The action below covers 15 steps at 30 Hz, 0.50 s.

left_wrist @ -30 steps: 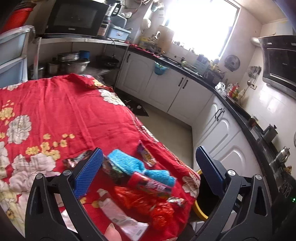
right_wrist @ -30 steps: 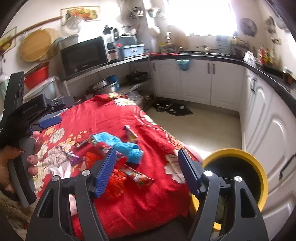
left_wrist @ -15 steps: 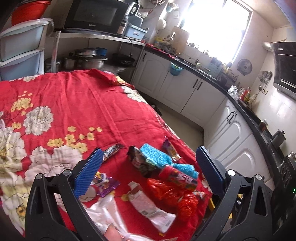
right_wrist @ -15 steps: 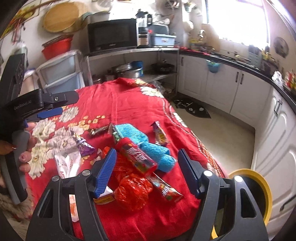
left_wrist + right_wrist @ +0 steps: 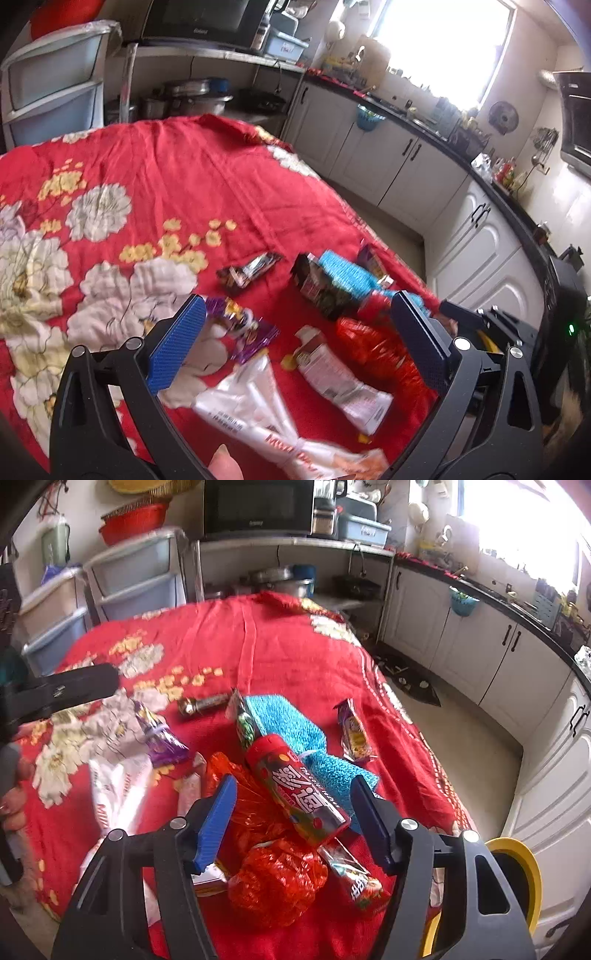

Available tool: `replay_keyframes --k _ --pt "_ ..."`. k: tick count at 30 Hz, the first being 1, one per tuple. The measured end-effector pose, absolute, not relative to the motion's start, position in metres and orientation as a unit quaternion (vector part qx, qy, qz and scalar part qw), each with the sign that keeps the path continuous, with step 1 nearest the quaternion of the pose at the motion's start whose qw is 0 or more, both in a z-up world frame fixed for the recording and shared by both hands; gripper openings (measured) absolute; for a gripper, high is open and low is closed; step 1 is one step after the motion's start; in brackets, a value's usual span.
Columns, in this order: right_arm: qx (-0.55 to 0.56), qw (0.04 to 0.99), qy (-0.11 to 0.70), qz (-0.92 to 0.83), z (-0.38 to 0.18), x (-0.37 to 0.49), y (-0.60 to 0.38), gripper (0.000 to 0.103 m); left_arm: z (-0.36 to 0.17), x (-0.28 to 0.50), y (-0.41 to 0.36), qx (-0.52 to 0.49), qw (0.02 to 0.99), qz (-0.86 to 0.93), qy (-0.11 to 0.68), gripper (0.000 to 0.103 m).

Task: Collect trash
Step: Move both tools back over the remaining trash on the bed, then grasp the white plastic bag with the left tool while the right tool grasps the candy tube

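**Two grippers hover over a litter of wrappers on the red cloth**

In the right wrist view the right gripper [image 5: 293,821] sits low in the frame, its jaws part-open and closing. Between them lies the red snack tube [image 5: 295,786], tilted across an orange-red plastic bag [image 5: 273,878]; the blue pads do not press on it. A blue knitted cloth [image 5: 291,723] lies just behind the tube, and a small yellow-and-purple wrapper [image 5: 352,733] rests to its right. At lower right, past the cloth's edge, a yellow-rimmed bin [image 5: 517,871] stands on the floor.

In the left wrist view the left gripper [image 5: 295,339] is wide open and holds nothing. Between its fingers, on the red floral cloth [image 5: 207,173], lie a purple wrapper [image 5: 247,328], a white-and-red sachet [image 5: 340,376] and a clear white plastic pack [image 5: 258,402] towards the bottom of the frame. A dark candy bar wrapper [image 5: 247,269] sits further up, near a dark packet [image 5: 314,288] that touches the blue cloth. A fingertip [image 5: 223,463] shows at the bottom edge.
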State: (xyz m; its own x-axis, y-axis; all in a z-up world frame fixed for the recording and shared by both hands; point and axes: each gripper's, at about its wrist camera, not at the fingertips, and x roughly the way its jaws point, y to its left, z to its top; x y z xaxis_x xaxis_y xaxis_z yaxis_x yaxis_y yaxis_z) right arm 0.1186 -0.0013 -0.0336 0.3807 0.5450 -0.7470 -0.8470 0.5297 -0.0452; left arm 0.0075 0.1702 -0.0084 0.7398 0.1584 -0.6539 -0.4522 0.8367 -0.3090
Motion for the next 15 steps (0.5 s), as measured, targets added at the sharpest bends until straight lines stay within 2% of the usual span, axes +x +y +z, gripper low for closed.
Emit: replay_keyframes --k 13,15 --pt "-0.257 0.768 0.392 0.437 -0.070 0.135 0.023 0.050 -0.065 -0.024 0.172 -0.296 0.849 0.173 0.402 0.092" --pt "-0.251 0.766 0.396 0.440 -0.071 0.137 0.022 0.049 -0.072 -0.027 0.166 -0.308 0.842 0.163 0.412 0.088"
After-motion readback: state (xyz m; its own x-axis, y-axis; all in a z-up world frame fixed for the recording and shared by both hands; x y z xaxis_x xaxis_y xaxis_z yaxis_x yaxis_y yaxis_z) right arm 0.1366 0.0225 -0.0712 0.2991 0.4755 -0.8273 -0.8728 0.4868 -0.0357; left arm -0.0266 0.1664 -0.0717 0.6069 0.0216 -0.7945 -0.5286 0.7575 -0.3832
